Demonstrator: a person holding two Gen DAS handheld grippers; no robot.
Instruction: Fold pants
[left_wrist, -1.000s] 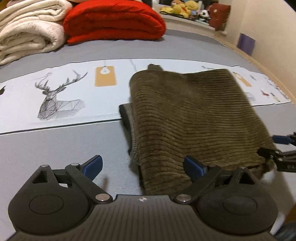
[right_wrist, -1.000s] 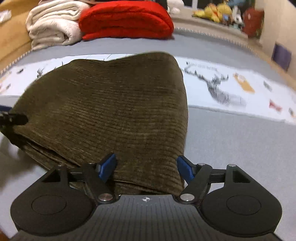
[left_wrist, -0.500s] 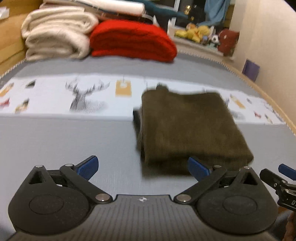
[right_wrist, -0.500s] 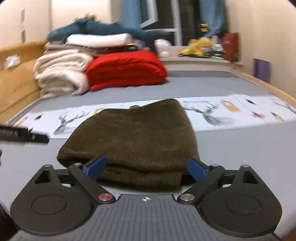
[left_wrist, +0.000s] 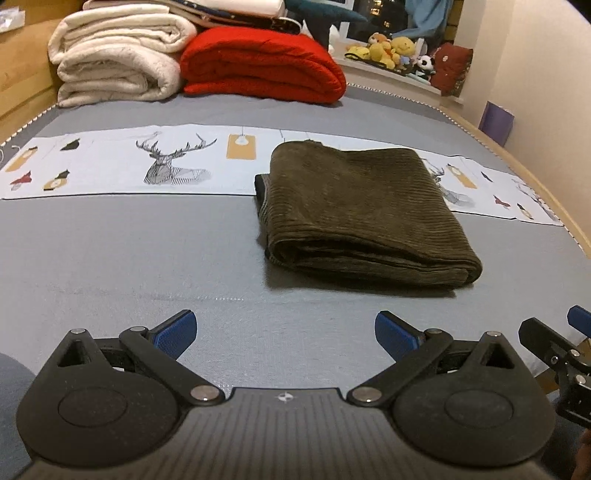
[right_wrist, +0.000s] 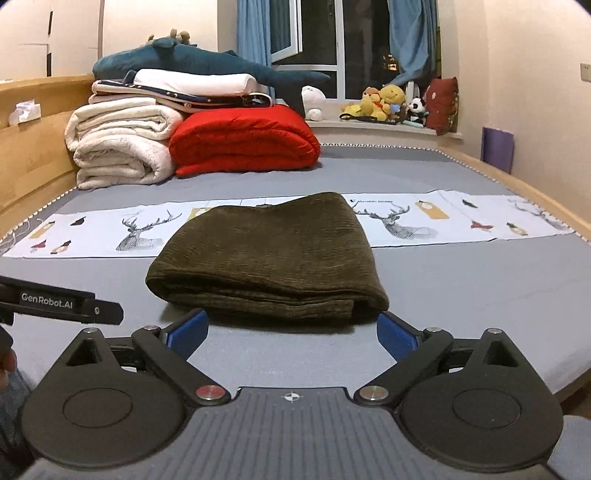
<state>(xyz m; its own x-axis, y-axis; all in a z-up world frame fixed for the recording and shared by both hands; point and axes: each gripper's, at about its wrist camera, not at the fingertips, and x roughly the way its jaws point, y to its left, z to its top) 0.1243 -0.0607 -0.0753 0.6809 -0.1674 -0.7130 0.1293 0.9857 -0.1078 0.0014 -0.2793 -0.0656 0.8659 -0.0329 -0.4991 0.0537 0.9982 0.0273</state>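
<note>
The olive corduroy pants (left_wrist: 354, 214) lie folded into a compact rectangle on the grey bed (left_wrist: 129, 258), partly over a white printed cloth strip (left_wrist: 110, 166). They also show in the right wrist view (right_wrist: 273, 258). My left gripper (left_wrist: 284, 334) is open and empty, held back from the pants' near edge and to their left. My right gripper (right_wrist: 291, 332) is open and empty, just short of the near folded edge. The right gripper's tip shows at the right edge of the left wrist view (left_wrist: 554, 350).
Folded cream blankets (left_wrist: 118, 55) and a red quilt (left_wrist: 258, 66) are stacked at the far end of the bed. A wooden bed rail (right_wrist: 517, 184) runs along the right. Plush toys (right_wrist: 388, 103) sit on the window sill. The left gripper's body (right_wrist: 59, 301) shows at left.
Both grippers have pulled back from the pants, which were under their fingers a second ago. The pants now lie flat and untouched.
</note>
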